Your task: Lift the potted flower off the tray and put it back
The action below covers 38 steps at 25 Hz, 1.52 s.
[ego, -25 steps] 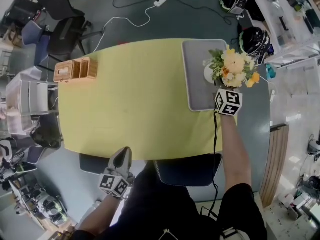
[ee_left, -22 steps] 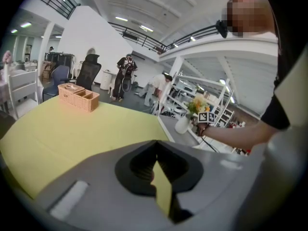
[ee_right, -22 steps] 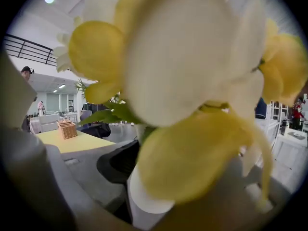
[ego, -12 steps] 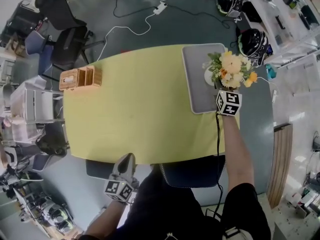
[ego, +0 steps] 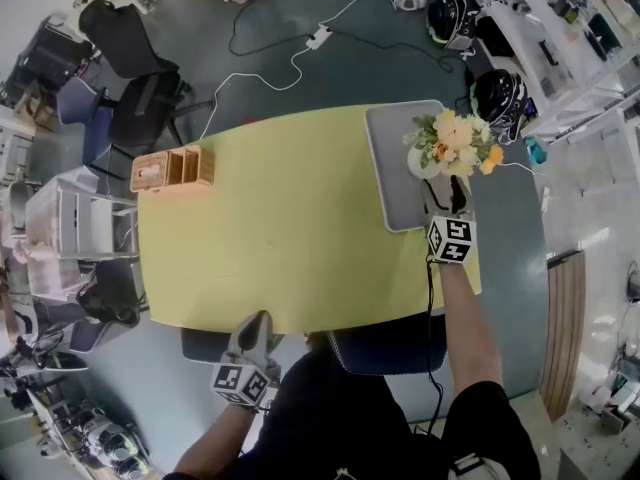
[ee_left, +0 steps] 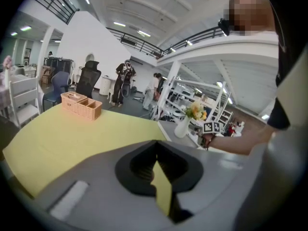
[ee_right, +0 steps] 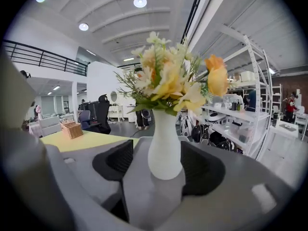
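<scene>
Now the potted flower (ee_right: 164,143) stands on the tray (ego: 385,168) between the right gripper's (ee_right: 159,165) opening jaws; the left gripper (ee_left: 156,162) is closed, empty.

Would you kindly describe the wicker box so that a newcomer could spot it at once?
Start at the yellow table. Its right end carries a grey tray with a vase of flowers; the wicker box sits alone near the far left corner. It is the only brown, woven, compartmented thing there.

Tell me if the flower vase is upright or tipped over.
Upright. The vase stands straight on the grey tray, flowers on top.
</scene>
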### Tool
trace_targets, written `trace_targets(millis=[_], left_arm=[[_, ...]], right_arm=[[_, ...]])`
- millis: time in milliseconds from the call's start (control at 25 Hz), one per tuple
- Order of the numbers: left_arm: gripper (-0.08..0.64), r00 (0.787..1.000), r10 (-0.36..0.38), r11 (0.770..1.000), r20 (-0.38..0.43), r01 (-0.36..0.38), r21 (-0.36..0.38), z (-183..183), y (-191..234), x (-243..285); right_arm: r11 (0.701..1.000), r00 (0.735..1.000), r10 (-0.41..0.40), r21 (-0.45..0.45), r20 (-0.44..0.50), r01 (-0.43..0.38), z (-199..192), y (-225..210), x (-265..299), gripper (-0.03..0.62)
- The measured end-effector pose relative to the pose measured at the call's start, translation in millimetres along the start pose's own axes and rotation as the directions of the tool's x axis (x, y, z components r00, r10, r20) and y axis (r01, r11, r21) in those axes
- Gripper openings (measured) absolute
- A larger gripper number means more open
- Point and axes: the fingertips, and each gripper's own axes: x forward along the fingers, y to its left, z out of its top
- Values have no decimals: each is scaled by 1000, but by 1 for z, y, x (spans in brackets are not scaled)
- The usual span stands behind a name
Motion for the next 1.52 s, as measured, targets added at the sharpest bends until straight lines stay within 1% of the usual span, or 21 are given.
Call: trace_targets(millis=[80,200,320,560,760,960,1080,1160,1320,1520], left_arm=[[8,1000,-8,1000,13,8,9,7,1,-8],[8,999,-23,1000,36,23,21,20,2,-20],[8,998,-36,999,60,34,30,35,2,-36],[8,993,-52,997,101,45,66,59,5,-60],[8,981,-103,991,167,87,101,91,0,-83],[8,965,-150,984,214,124,129,125,-10,-110],[8,955,-174,979,240,142,146,137,-11,-124],[8,950,-183,978,254,151,143,141,-9,-132],[8,940,-201,976,277,166,143,146,-1,-143],[8,930,-221,972,294,185,147,149,5,-150]], right_arm=[[1000,1000,-6,18,2,6,0,11,-20,303],[999,1000,-11,30,13,10,10,31,-51,231],[999,999,8,38,33,-9,31,57,-85,167],[993,992,78,77,103,-86,85,119,-156,67],[982,978,164,75,131,-175,125,185,-208,2],[960,955,264,57,132,-274,161,249,-248,2],[949,942,302,49,144,-312,181,279,-270,2],[941,933,327,40,150,-336,189,298,-286,0],[932,921,349,39,170,-361,200,327,-311,0],[929,919,353,51,175,-367,200,353,-327,0]])
